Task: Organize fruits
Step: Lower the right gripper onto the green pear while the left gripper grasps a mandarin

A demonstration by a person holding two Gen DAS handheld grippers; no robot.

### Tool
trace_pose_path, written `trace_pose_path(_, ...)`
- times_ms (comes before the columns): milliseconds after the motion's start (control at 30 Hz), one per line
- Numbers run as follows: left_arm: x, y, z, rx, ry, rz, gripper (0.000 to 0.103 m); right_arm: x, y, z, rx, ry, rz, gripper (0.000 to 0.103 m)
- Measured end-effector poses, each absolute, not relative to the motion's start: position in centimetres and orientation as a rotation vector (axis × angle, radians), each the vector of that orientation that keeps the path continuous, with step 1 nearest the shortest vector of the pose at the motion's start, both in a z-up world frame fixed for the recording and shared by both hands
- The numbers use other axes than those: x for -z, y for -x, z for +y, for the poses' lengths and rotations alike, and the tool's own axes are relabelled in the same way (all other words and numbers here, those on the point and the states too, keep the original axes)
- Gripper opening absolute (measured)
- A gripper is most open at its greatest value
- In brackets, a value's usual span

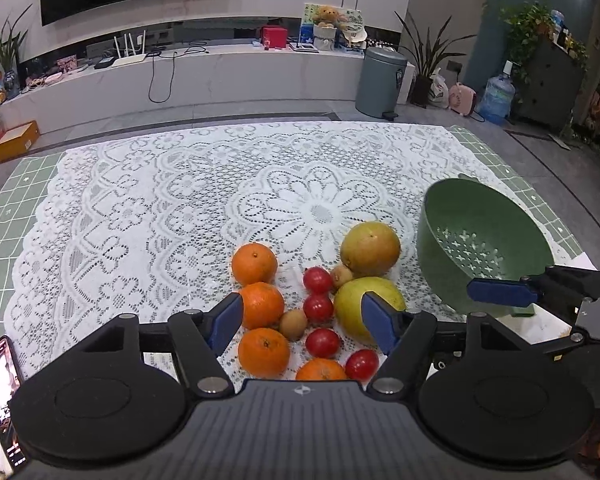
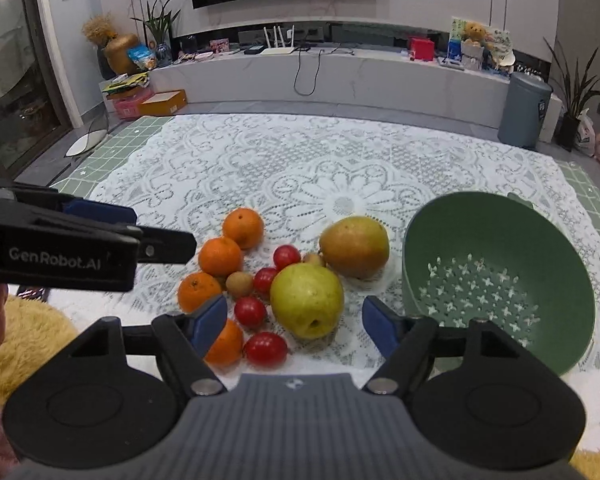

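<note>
Fruits (image 1: 320, 308) lie clustered on lace, just ahead of both grippers. Left gripper (image 1: 302, 322) and right gripper (image 2: 294, 324) gape wide, empty. Colander (image 2: 500, 280) sits right.

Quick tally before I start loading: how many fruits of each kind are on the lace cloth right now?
Oranges: 4
Small red fruits: 4
Large yellow-green fruits: 2
Small brown fruits: 2
Total: 12, all on the cloth; the green colander holds none.

You see oranges (image 2: 220, 257), red tomatoes (image 2: 250, 311), two yellow-green pears (image 2: 307, 300) and small brown fruits (image 2: 239, 283) clustered beside an empty green colander (image 2: 500, 280).
</note>
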State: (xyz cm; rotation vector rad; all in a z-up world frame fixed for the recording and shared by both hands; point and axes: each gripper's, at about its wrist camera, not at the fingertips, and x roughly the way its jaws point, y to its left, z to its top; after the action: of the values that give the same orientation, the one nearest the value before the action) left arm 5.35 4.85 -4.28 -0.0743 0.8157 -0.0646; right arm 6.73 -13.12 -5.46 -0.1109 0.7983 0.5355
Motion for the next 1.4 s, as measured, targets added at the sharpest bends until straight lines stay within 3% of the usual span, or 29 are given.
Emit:
trace_pose_path(433,6.4,-7.9,6.5,0.066,0.182,0.875,0.08,7.7,-8.9,-11.1,-0.55,0.24,0.837,0.072)
trace_pose_path(633,7.8,-9.2,7.2,0.078,0.22,0.913,0.08,8.5,-9.8,-10.3,-0.551,0.292,0.845,0.063)
trace_pose_path(867,9.8,-11.0,8.0,0.023,0.234,0.969,0.079,9.3,-10.7,-9.9,-0.58,0.303,0.858,0.061)
trace_pose_path(1133,12.1,-12.6,8.8,0.006,0.285,1.037,0.068,10.6,-11.9,-9.1,-0.6,0.322,0.894,0.062)
trace_pose_path(1400,13.7,-13.4,9.8,0.004,0.36,1.07,0.064,11.4,-12.3,-8.5,-0.593,0.353,0.897,0.062)
